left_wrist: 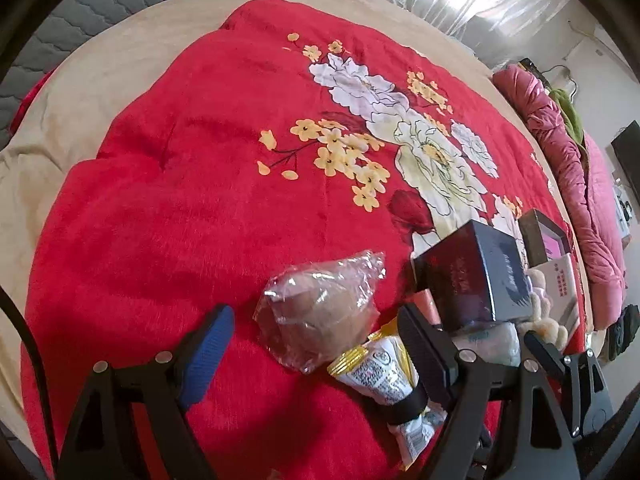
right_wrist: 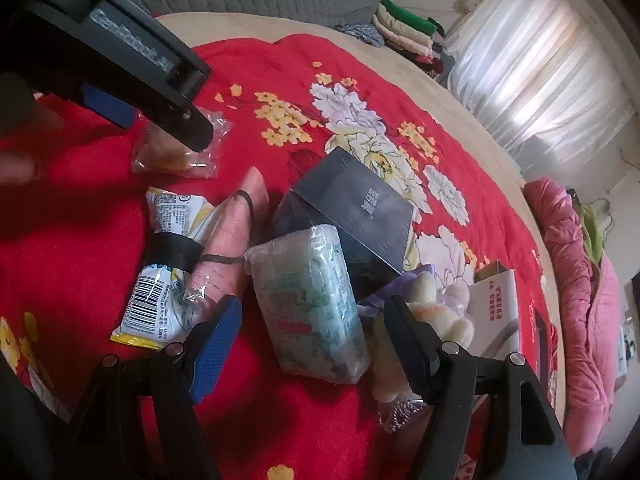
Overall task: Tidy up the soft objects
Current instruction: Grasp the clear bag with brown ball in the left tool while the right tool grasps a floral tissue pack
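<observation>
Currently, items on bed w/ red floral blanket (left_wrist: 168,184):

1. Clear-wrapped tan soft item (left_wrist: 320,312) – lies between the fingers of left claw (left_wrist: 316,340); jaws apart, pads not touching it. In right wrist view same item (right_wrist: 180,152) sits under the left claw's tip.
2. Tissue pack (right_wrist: 312,304), plastic-wrapped – between the fingers of right claw (right_wrist: 316,340); jaws apart, nothing gripped.
3. Yellow/white snack packet (right_wrist: 160,272) w/ black band – just left of tissue pack, beside a pink tube-like piece (right_wrist: 236,232).
4. Dark box (right_wrist: 352,216) – rigid, behind tissue pack, touching it.
5. Plush toy (right_wrist: 432,312) – right of tissue pack, partly hidden by claw finger.
6. White carton (right_wrist: 500,308) – far right, rigid.

Handling note (judgement): approach stage. Lower each claw till pads straddle the item's middle, close gently; wrap is slippery, so grip the bulk, not the loose film. Keep right claw clear of plush & box when closing.
</observation>
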Demonstrator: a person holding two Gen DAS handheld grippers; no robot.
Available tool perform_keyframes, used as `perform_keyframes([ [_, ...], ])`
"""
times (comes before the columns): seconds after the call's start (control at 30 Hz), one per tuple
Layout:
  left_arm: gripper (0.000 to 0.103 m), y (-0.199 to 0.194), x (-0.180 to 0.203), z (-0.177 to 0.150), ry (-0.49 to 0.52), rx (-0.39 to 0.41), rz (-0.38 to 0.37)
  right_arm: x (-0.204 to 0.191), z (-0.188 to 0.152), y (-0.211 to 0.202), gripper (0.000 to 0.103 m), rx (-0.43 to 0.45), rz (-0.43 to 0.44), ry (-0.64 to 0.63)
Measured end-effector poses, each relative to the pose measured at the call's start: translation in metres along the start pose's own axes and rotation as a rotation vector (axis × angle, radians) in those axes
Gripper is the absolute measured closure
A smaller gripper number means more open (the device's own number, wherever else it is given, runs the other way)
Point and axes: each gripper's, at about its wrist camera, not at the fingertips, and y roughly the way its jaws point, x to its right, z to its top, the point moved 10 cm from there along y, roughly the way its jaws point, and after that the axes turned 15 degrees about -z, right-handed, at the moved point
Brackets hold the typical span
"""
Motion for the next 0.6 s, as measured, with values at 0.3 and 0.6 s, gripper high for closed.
perform_keyframes([
  [0.3, 0.020, 0.021, -0.006, -0.001, 0.007, -0.025, 0.034, -0.005, -0.008, 0.002, 0.065, -0.014, 0.059, 0.032],
  [0.6, 0.041, 0.025, 0.001, -0.004, 0.068, -0.047, 0.059, 0.013, -0.007, -0.017, 0.071, 0.006, 0.174, 0.182],
])
